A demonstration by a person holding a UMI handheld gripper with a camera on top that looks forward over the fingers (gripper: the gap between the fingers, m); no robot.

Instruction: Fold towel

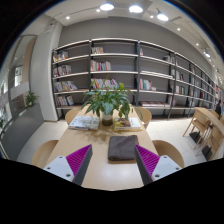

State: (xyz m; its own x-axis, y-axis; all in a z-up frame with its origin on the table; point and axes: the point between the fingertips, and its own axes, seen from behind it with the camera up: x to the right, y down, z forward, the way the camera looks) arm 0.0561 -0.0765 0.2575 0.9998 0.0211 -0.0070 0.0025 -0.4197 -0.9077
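Observation:
A dark grey towel (123,147) lies folded into a small rectangle on the light wooden table (98,170), just ahead of my fingers and between their lines. My gripper (112,162) is open and empty, held above the table short of the towel. Its two magenta pads (79,160) stand wide apart, one on each side of the towel's near edge, not touching it.
A potted green plant (108,101) stands on the table beyond the towel, with white items (85,122) beside it. Wooden chairs (168,151) flank the table. Bookshelves (130,75) line the far wall. Another table with chairs (206,126) stands to the right.

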